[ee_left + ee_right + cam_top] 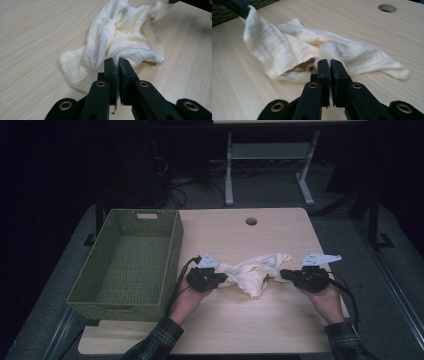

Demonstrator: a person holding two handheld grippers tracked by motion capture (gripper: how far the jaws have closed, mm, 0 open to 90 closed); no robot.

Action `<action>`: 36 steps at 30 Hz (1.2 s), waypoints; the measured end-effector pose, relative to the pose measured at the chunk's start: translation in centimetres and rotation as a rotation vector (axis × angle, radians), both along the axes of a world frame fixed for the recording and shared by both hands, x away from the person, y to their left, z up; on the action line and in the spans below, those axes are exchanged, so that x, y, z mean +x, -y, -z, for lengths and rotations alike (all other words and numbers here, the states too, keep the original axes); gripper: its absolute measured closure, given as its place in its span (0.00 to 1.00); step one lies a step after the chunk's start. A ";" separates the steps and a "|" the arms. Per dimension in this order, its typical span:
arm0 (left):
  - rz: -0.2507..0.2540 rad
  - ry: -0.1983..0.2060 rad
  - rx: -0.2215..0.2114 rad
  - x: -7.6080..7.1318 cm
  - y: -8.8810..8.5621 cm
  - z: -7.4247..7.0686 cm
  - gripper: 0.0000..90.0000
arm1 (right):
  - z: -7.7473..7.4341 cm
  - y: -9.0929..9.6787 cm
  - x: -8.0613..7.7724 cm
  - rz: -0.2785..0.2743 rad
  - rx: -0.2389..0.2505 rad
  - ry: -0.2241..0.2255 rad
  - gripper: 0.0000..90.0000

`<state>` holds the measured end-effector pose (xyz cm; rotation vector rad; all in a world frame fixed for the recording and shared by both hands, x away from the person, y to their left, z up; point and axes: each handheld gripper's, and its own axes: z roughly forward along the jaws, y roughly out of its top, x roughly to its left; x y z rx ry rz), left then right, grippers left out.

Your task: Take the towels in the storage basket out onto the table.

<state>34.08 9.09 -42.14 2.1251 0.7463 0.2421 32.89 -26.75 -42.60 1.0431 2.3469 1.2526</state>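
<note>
One crumpled cream-white cloth (252,272) lies near the middle of the pale wooden worktop (280,330), stretched between two grippers. The left gripper (220,279) has its jaws pressed together on the cloth's left end; the right gripper (286,274) has its jaws clamped on the right end.

The left gripper view shows the weave of the cloth (117,32) and a fold pinched at the tips of the left gripper (118,63), with the other gripper holding the far end at the top right. The right gripper view shows a brown stain (303,67) just beside the tips of the right gripper (329,63), and one round hole (387,8) in the worktop beyond.

The high view adds one empty green woven rectangular basket (80,295) at the worktop's left edge, well apart from the cloth, and two plaid sleeves (157,340) at the bottom. A white metal frame (270,155) stands on the floor behind.
</note>
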 end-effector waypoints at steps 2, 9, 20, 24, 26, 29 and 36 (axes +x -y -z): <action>-0.007 -0.002 0.005 -0.1 -0.4 -0.2 0.95 | 0.0 1.0 -0.5 0.006 0.005 0.001 0.96; -0.013 -0.019 0.000 -1.1 -1.1 -0.5 0.95 | 0.5 3.6 -2.8 0.011 -0.002 -0.013 0.96; 0.032 -0.088 0.028 -3.9 -1.6 0.3 0.95 | 2.1 4.0 -6.9 -0.022 -0.035 -0.074 0.96; 0.059 -0.110 0.053 -4.4 -1.4 1.0 0.95 | 2.9 3.9 -8.0 -0.034 -0.044 -0.101 0.96; 0.066 -0.113 0.058 -4.6 -1.3 1.1 0.93 | 3.1 3.8 -8.4 -0.040 -0.042 -0.107 0.95; 0.059 -0.099 0.061 -4.8 -1.2 0.9 0.78 | 3.1 4.0 -8.6 -0.036 -0.031 -0.108 0.86; 0.037 -0.070 0.045 -3.9 -1.0 0.4 0.59 | 2.3 4.2 -7.6 0.000 0.000 -0.073 0.70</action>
